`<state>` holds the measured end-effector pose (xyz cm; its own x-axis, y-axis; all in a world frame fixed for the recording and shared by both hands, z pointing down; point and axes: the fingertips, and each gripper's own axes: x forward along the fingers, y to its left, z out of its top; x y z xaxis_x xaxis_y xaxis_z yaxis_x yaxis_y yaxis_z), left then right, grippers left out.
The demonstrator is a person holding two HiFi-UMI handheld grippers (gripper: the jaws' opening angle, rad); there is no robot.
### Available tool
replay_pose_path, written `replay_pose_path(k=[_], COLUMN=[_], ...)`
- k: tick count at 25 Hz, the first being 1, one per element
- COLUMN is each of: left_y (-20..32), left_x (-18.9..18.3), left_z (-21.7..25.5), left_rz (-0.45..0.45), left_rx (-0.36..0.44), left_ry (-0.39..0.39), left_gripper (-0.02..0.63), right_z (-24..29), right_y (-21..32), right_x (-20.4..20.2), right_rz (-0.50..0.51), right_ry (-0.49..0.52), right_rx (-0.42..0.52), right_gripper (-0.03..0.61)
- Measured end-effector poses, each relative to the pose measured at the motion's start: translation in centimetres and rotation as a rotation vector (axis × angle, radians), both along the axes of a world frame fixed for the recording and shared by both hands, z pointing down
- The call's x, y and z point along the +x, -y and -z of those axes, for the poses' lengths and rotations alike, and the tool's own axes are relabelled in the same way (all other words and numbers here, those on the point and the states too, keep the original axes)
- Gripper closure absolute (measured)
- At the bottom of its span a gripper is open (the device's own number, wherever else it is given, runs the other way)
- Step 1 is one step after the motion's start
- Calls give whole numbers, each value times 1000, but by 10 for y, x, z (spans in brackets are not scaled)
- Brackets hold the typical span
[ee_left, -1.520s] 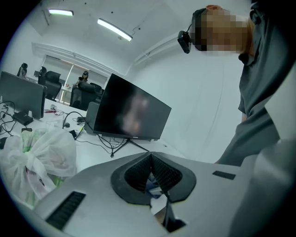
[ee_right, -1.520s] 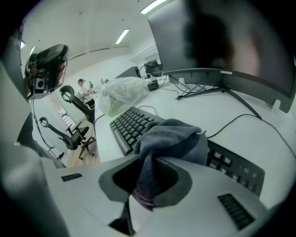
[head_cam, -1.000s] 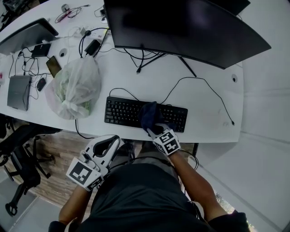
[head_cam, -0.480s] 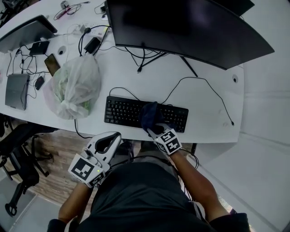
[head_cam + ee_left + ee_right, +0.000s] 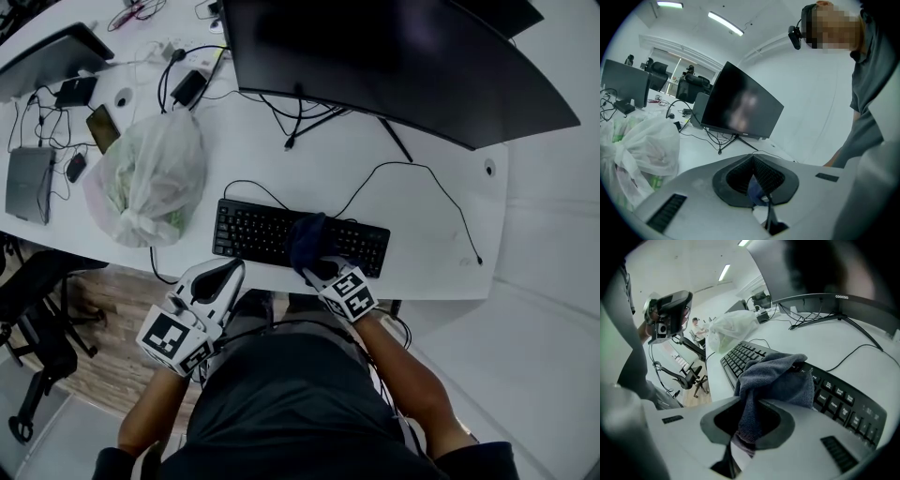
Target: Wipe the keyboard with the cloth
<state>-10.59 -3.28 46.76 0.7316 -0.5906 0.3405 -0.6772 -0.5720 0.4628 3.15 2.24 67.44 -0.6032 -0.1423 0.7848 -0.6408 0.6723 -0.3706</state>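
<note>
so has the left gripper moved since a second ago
Yes, the left gripper has come closer to the left end of the keyboard.

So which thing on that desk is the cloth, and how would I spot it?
Find the big curved black monitor on the white desk; in front of it lies a black keyboard. The cloth is the dark blue-grey rag bunched on the keyboard's middle, pinched by the right gripper. It is the only dark, soft thing there, unlike the pale plastic bag further left.
</note>
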Motion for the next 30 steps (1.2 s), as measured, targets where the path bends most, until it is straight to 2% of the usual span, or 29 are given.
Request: replay_pose_path(k=[2,5,8,13,16,18,20,22,24,27,30], left_y=[-2,-7,-14,-17,-15,-12,-10,-8,-6,-2,0], left_x=[-2,-5,-9,-12,-10,-9,-11,-14,-19,-27,-38], left_z=[-1,-4,-11,-18,-16,-16,-16,-16,-16,-20,-20], left_rz=[13,34,52,70,67,60,58,59,62,67,82], left_rx=[-14,-30,-48,-52,-48,-43,-46,-48,-48,-58,-63], left_ry=[4,10,24,38,37,40,44,46,49,50,51], left_gripper=[609,609,609,609,609,609,609,609,609,609,609], right_z=[3,8,2,3,13,21,12,-2,-2,2,-3], right_y=[3,22,35,25,26,28,31,35,38,29,30], right_x=[2,9,10,-10,-26,-40,-46,-49,-66,-118,-159], right_rz=[-57,-221,-258,-154,-113,-46,7,-10,-21,128,259], right_ry=[10,50,32,-12,54,81,21,-46,-45,-13,-24], right_rx=[-5,8,48,131,136,157,174,168,164,191,202], right_gripper=[517,517,517,517,517,517,517,517,517,517,517])
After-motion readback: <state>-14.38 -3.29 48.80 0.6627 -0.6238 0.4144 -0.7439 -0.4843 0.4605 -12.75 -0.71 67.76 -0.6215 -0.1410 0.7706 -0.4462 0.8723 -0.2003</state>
